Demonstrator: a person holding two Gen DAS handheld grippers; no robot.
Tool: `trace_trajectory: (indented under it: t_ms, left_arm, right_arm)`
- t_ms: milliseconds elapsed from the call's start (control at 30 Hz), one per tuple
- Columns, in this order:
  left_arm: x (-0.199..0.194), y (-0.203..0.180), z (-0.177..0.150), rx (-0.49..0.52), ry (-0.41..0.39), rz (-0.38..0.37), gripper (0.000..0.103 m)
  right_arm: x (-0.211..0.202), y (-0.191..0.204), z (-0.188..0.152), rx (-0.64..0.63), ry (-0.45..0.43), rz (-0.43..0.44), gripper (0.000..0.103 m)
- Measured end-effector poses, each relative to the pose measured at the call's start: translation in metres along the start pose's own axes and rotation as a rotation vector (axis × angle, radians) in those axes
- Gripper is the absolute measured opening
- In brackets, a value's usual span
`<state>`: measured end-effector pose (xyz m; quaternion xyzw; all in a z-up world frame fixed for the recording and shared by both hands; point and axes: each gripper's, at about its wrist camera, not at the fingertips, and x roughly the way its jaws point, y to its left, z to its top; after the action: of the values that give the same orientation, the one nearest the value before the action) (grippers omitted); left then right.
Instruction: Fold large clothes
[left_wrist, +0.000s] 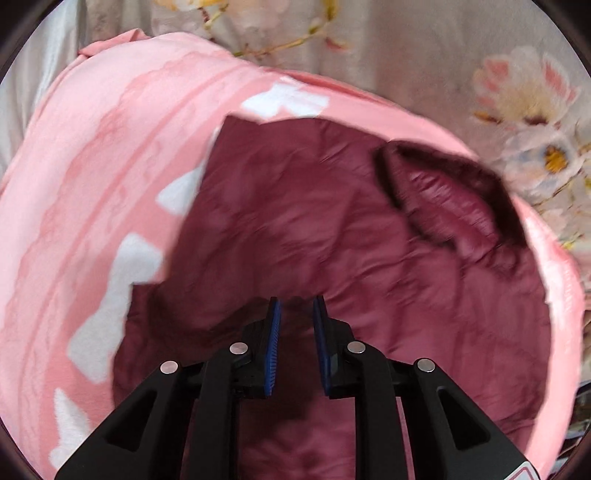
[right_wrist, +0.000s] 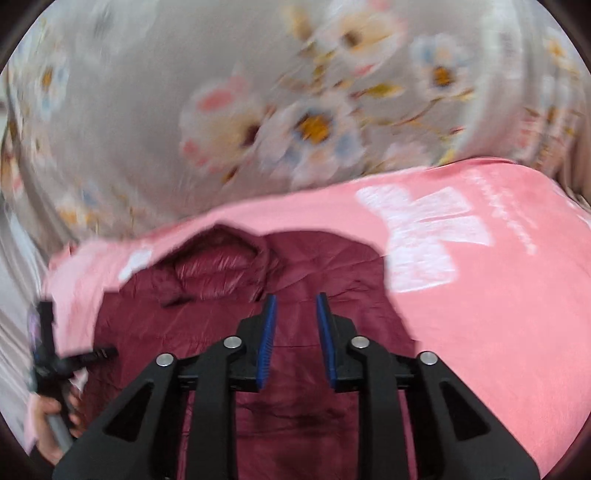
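Observation:
A maroon padded jacket (left_wrist: 314, 229) lies spread on a pink blanket (left_wrist: 92, 184) with white marks. Its dark fur-edged hood (left_wrist: 454, 195) lies at the upper right. My left gripper (left_wrist: 297, 306) hovers over the jacket's middle, its blue pads apart with nothing between them. In the right wrist view the jacket (right_wrist: 229, 321) lies below my right gripper (right_wrist: 295, 302), which is open and empty; the hood (right_wrist: 218, 266) is ahead to the left. The left gripper (right_wrist: 74, 358) shows at the left edge, held by a hand.
The pink blanket (right_wrist: 498, 314) lies on a grey sheet with flower print (right_wrist: 258, 110), which also shows in the left wrist view (left_wrist: 480, 74). Both views are blurred by motion.

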<state>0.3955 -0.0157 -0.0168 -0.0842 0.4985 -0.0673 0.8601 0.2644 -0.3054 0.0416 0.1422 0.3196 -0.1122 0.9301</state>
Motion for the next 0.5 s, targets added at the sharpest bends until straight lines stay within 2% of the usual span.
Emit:
trace_trajectory:
  t_ms: [100, 200, 267, 400, 500]
  left_arm:
    - [0.011, -0.015, 0.01, 0.025, 0.014, -0.006, 0.031]
    - [0.03, -0.012, 0.007, 0.034, 0.048, 0.024, 0.031]
    - [0.029, -0.005, -0.001, 0.06, 0.028, 0.015, 0.031]
    - [0.015, 0.01, -0.017, 0.093, -0.006, -0.003, 0.031]
    - [0.014, 0.015, -0.026, 0.109, -0.045, -0.024, 0.031]
  right_arm:
    - [0.052, 0.02, -0.008, -0.068, 0.077, -0.029, 0.023]
    - [0.09, 0.028, -0.034, -0.117, 0.184, -0.05, 0.023]
    - [0.089, 0.03, -0.053, -0.14, 0.213, -0.043, 0.023]
    - [0.067, 0.028, -0.079, -0.172, 0.18, -0.058, 0.023]
    - [0.068, 0.021, -0.086, -0.153, 0.179, -0.051, 0.023]
